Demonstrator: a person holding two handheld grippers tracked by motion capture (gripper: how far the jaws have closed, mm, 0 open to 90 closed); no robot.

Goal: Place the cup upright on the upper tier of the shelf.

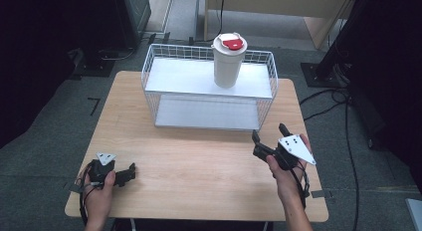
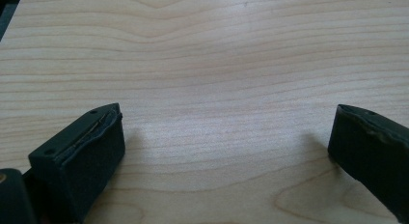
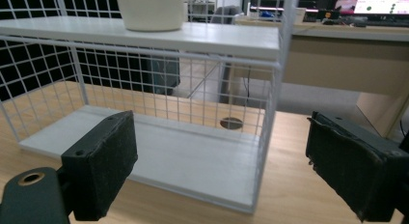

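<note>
A white cup (image 1: 228, 61) with a red-and-white lid stands upright on the top shelf (image 1: 179, 76) of a white wire rack at the back of the wooden table (image 1: 199, 161). My right gripper (image 1: 269, 132) hovers open just off the rack's front right corner, nothing between its jaws. In the right gripper view, the right gripper (image 3: 222, 122) faces the rack's lower shelf (image 3: 193, 156), with the cup's base (image 3: 152, 9) on the upper shelf (image 3: 217, 38). My left gripper (image 1: 130, 172) rests low at the table's front left, open over bare wood (image 2: 217, 50), as the left gripper (image 2: 226, 113) shows.
The rack's lower shelf (image 1: 204, 114) holds nothing. Black cables (image 1: 343, 116) and a dark stand foot (image 1: 318, 74) lie on the floor to the right. A wooden cabinet (image 1: 278, 4) stands behind the table. A desk with monitors (image 3: 366, 4) shows beyond the rack.
</note>
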